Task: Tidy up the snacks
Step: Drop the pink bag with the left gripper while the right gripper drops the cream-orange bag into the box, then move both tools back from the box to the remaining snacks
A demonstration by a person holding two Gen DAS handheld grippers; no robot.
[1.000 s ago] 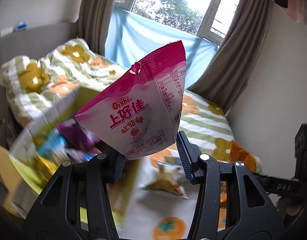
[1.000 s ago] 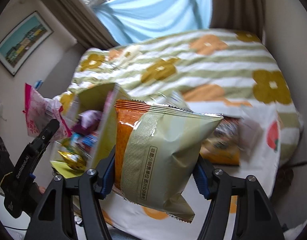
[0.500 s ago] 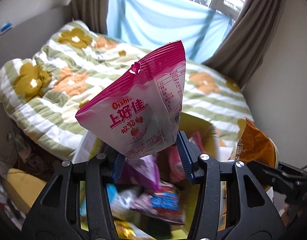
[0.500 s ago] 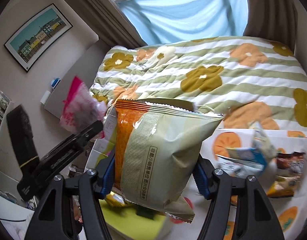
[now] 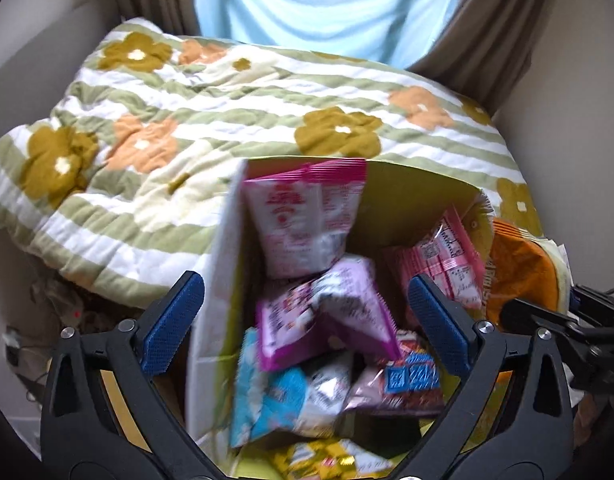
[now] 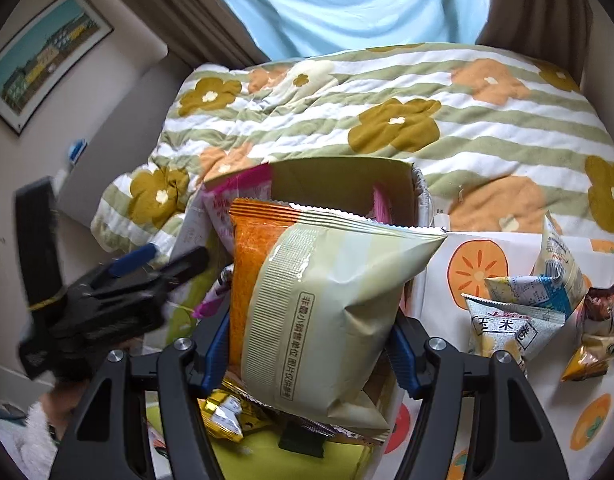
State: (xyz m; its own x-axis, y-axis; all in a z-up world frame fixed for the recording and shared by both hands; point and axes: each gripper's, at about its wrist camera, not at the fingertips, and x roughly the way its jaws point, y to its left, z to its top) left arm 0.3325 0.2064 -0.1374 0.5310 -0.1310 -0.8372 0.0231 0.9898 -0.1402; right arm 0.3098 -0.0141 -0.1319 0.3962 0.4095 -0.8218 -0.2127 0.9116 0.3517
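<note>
Snacks fill the open yellow-green cardboard box (image 5: 407, 184) on our left wrist view: the pink-and-white Oishi packet (image 5: 303, 216) stands against its far wall, free of our left gripper (image 5: 307, 316), whose jaws have just been opening and now stand wide with nothing pressed between the two blue pads (image 5: 171, 320). From the right wrist, our right gripper (image 6: 307, 356) is clenched on one puffy orange-and-cream snack bag (image 6: 319, 304) above the box (image 6: 347, 176), while three loose packets (image 6: 519, 312) lie on the orange-print cloth (image 6: 479, 268) beside it.
</note>
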